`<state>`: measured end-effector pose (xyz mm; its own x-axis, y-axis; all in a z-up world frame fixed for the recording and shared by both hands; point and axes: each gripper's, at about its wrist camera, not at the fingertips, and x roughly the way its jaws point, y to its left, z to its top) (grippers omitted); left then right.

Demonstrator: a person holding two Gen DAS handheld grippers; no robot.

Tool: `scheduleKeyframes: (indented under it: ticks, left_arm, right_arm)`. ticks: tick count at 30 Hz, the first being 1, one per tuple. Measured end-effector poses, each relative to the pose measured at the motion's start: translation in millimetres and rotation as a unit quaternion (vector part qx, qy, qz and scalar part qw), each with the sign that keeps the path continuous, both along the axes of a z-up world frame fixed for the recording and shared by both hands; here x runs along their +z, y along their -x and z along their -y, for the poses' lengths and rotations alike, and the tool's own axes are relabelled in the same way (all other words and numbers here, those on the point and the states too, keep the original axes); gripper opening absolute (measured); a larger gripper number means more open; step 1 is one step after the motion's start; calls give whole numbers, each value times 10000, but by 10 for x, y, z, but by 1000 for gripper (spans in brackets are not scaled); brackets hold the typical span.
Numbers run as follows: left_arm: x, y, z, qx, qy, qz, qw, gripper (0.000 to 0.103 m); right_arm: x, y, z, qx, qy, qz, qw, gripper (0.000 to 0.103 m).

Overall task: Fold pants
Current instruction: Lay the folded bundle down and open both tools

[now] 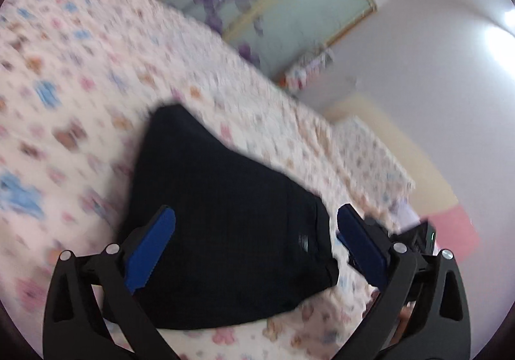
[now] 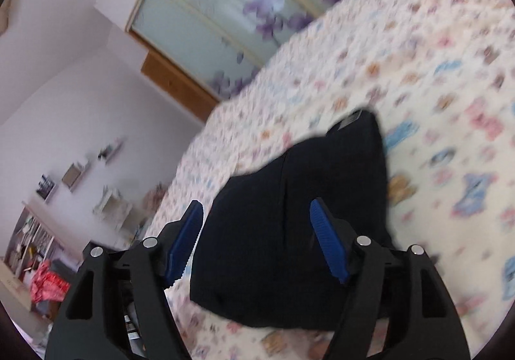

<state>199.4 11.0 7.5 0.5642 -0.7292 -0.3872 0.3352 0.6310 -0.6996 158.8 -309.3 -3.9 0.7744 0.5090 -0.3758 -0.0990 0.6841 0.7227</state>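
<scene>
The dark navy pants (image 1: pixel 225 215) lie folded into a compact bundle on the patterned bedspread (image 1: pixel 80 86). My left gripper (image 1: pixel 256 215) is open and empty above the bundle, its blue fingers spread to either side of it. The bundle also shows in the right wrist view (image 2: pixel 289 231), with a grey label at its far corner. My right gripper (image 2: pixel 257 208) is open and empty above it. Both views are blurred by motion.
The bedspread (image 2: pixel 418 86) stretches around the bundle on all sides. A wardrobe with frosted floral glass doors (image 2: pixel 225 6) stands beyond the bed. Shelves and red clutter (image 2: pixel 45 289) sit at the left on the floor side.
</scene>
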Motion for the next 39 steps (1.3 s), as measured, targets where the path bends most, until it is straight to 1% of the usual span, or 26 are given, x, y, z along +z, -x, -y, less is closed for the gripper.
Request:
scheduleKeyframes:
  ticks: [1,3,4,7,12,14,16,18,19,20,21,22,23,24,25,26,27,28,31,32,33,34,35,37,38,39]
  left_arm:
    - [-93,-45,65,-66,-206,-187,9996,101]
    - [-302,-174,131,-136,-550,-540,9969,101]
    - [-410,-232,144,-190,-628,-683,9955,100]
    - [-445,-279,154,-207,-636,-631,9958,100]
    - [-489,-341,145,-250,-570,-532,9966,100]
    - [-495,-260,193,-241,-710,-383,9965,101]
    - [-468,-159,310,-212,-1055,-116,9941,101]
    - [-454,-25,451,-170,-1643,230,9860,101]
    - [-423,54,531,-128,-1990,368,9792,101]
    - [-399,108,569,-91,-2202,435,9744,101]
    - [-363,180,601,-4,-2463,520,9678,101]
    - [-338,278,603,111,-2712,615,9605,101]
    - [-292,407,584,282,-2973,764,9513,101]
    - [-247,514,545,423,-3099,857,9460,101]
    - [-177,665,462,604,-3148,961,9424,101]
    - [-126,780,400,715,-3137,1022,9413,101]
    - [-75,914,319,871,-3146,1070,9392,101]
    - [-44,1021,265,997,-3177,1100,9365,101]
    - [82,1436,98,1410,-3378,1262,9220,101]
    - [98,1514,60,1477,-3428,1250,9193,101]
    - [126,1607,42,1540,-3480,1245,9163,101]
    - [144,1677,37,1583,-3541,1235,9134,101]
    - [152,1800,25,1639,-3639,1257,9083,101]
    - [138,1969,-1,1734,-3693,1389,9024,101]
    - [118,2060,-5,1757,-3670,1507,9010,101]
    - [87,2109,-11,1740,-3600,1548,9034,101]
  right_arm:
    - [-39,-33,-17,13,39,-139,9999,71]
    - [-220,-140,9,-163,236,-691,9972,71]
    - [-361,-194,55,-119,53,-797,9967,71]
    - [-538,-270,159,-110,-330,-729,9967,71]
    - [-630,-197,158,-50,-559,-547,9969,71]
    - [-681,-194,176,-64,-697,-444,9966,65]
    - [-735,-150,232,-123,-856,-373,9956,58]
    - [-800,-79,299,-124,-1061,-300,9938,56]
    - [-836,-27,353,-165,-1297,-292,9910,56]
    - [-831,12,384,-229,-1445,-349,9886,56]
    - [-818,77,413,-322,-1534,-427,9867,57]
    - [-773,157,427,-437,-1466,-480,9871,60]
    - [-720,224,430,-519,-1320,-490,9887,83]
    - [-620,328,413,-753,-864,-648,9913,100]
    - [-562,391,388,-925,-520,-757,9915,102]
    - [-452,526,339,-1034,-73,-712,9921,102]
    - [-414,593,317,-1044,104,-685,9921,102]
    - [-327,715,244,-1095,414,-676,9908,102]
    - [-160,978,5,-1204,1211,-644,9832,102]
    - [-92,1127,-167,-1313,1730,-605,9742,102]
    - [-57,1227,-290,-1396,2105,-595,9657,102]
    - [-23,1348,-445,-1513,2549,-563,9534,102]
    - [-24,1478,-541,-1618,2851,-534,9432,102]
    - [-6,1733,-822,-1823,3435,-333,9207,102]
    - [-30,1840,-913,-1947,3600,-211,9122,102]
    - [-56,1902,-954,-2041,3667,-135,9076,102]
